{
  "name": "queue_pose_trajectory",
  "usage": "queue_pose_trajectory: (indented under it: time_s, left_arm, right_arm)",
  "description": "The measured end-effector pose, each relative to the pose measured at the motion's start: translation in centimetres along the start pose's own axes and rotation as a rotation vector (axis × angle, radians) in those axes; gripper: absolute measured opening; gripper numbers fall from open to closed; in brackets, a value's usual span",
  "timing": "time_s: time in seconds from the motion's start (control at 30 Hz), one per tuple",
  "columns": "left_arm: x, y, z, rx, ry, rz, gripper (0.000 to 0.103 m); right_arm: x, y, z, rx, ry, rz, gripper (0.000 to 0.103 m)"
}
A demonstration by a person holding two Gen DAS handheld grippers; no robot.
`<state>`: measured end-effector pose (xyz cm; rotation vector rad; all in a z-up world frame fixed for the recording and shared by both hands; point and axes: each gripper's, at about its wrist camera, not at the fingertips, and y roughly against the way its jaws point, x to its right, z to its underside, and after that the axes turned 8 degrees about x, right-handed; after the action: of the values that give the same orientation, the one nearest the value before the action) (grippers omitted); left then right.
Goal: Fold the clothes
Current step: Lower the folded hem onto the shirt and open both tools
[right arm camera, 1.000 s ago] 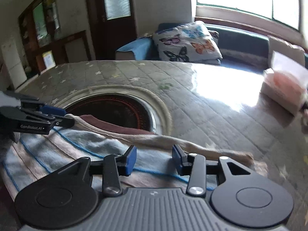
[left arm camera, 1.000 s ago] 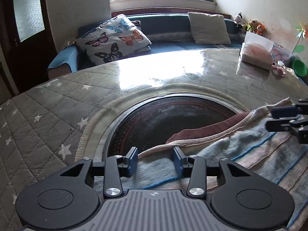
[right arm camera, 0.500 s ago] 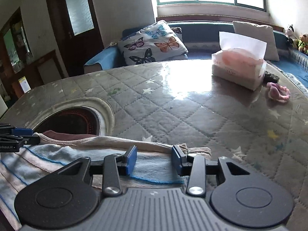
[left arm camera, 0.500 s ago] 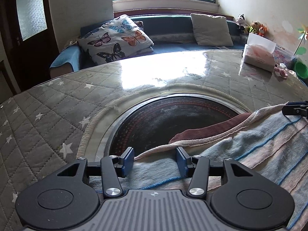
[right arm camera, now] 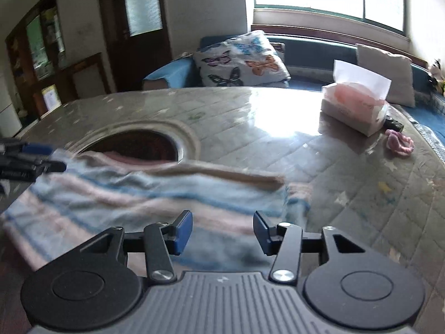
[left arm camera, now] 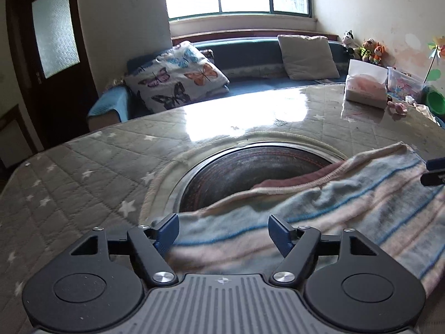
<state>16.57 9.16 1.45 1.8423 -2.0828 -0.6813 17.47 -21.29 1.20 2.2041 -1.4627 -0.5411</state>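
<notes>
both grippers spread wide over a striped garment

the left gripper (left arm camera: 223,229) has its blue-padded fingers spread wide apart, with nothing pinched between them. the striped garment (left arm camera: 319,214), banded in pale blue, pink and cream with thin blue lines, lies on the quilted star-print table cover (left arm camera: 83,172) and fills the left wrist view from 6 o'clock round to 3 o'clock. its cream hem runs along the far edge, with a dusty-red layer showing just under it, and that edge overlaps the dark round inset (left arm camera: 250,167) in the middle of the table.

the right gripper (right arm camera: 222,231) is likewise spread open, holding nothing; its tip also shows in the left wrist view at 3 o'clock, at the garment's right edge. in the right wrist view, which is blurred, the garment stretches from 9 o'clock to the centre, below and ahead of the open fingers, and the left gripper's tip sits at 9 o'clock by the cloth's left end. whether either tip touches the fabric cannot be told.

a tissue box (right arm camera: 356,105) stands on the table at 2 o'clock, with a small pink item (right arm camera: 397,144) just beside it. a butterfly-print cushion (left arm camera: 178,80) rests on the blue sofa (left arm camera: 250,53) at 12 o'clock.
</notes>
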Motion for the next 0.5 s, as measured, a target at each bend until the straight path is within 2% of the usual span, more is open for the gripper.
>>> queue_pose_trajectory:
  time_s: [0.27, 0.5]
  left_arm:
    - [0.1, 4.6, 3.8, 0.012, 0.025, -0.109, 0.074]
    - [-1.0, 6.6, 7.2, -0.02, 0.096, -0.169, 0.075]
  right_arm:
    - [-1.6, 3.0, 3.5, -0.015, 0.038, -0.027, 0.049]
    - [-1.1, 5.2, 5.2, -0.012, 0.029, -0.012, 0.05]
